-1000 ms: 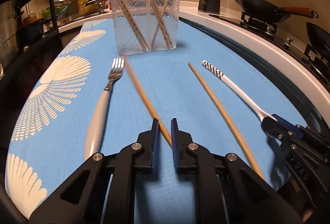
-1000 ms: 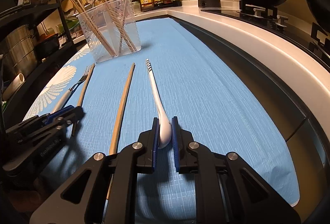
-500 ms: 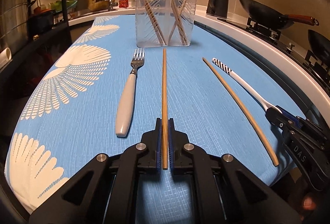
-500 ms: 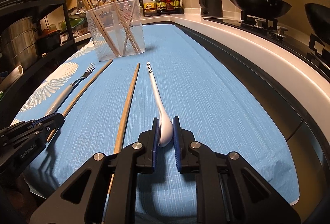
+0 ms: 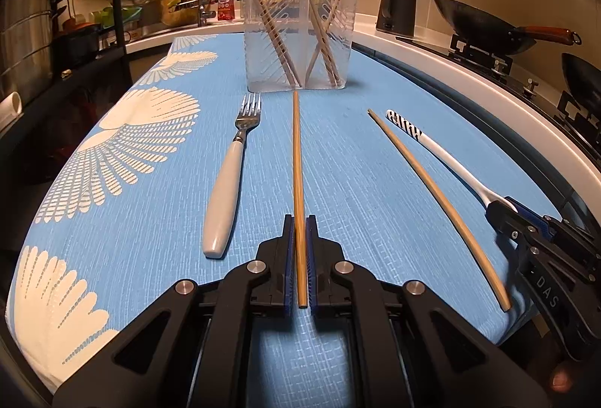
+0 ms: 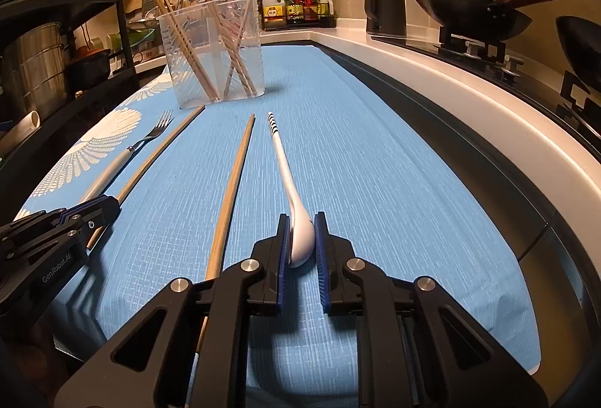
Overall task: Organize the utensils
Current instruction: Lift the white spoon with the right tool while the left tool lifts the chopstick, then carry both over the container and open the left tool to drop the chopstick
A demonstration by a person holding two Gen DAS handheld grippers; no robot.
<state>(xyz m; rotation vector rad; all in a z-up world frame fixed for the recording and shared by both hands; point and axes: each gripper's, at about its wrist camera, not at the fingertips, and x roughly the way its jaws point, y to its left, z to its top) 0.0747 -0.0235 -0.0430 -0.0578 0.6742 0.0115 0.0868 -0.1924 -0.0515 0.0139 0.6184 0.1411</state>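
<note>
My left gripper [image 5: 299, 224] is shut on the near end of a wooden chopstick [image 5: 297, 160] that points straight at the clear plastic cup [image 5: 298, 32] holding several chopsticks. A white-handled fork [image 5: 230, 182] lies left of it. A second chopstick [image 5: 432, 197] lies to the right on the blue cloth. My right gripper [image 6: 302, 220] is shut on the bowl of a white spoon [image 6: 287, 175] with a striped handle tip; its handle points toward the cup [image 6: 212, 51]. The left gripper [image 6: 109, 205] shows at the left of the right wrist view, and the right gripper [image 5: 503, 207] at the right of the left wrist view.
The blue cloth [image 5: 357, 152] with white fan prints covers the counter. A white counter rim [image 6: 469, 100] runs along the right, with woks [image 6: 469, 10] on a stove and a black kettle [image 6: 385, 2] behind. Dark shelving with pots [image 5: 26, 32] stands at the left.
The chopstick in my left gripper swung from a slant to pointing straight at the cup, and the jaws closed fully on it. The right gripper and spoon stayed put.
</note>
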